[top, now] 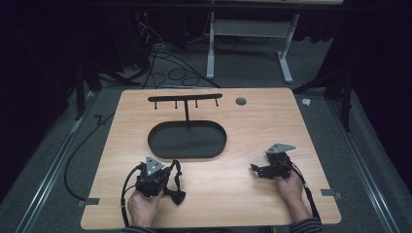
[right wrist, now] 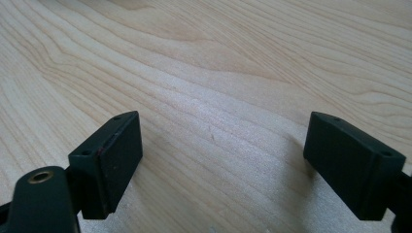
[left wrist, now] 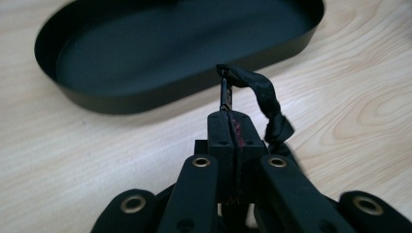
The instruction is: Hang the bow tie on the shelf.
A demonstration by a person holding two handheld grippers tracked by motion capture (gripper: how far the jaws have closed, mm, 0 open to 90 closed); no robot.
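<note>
Our left gripper [left wrist: 232,127] has its jaws clamped on a black strap [left wrist: 262,90] near the tray [left wrist: 121,99]; our right gripper [right wrist: 223,160] stands wide open, holding nothing, over the worktop [right wrist: 218,58].

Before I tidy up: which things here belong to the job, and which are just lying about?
In the job:
left tool, shut on the black strap
black oval tray
hook stand

Lying about:
right tool, open
grey disc

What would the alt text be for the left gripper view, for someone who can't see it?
The left tongs are shut on a thin black strap that loops up and knots off to the right, above a light wooden table. Behind it lies an empty black oval tray.
</note>
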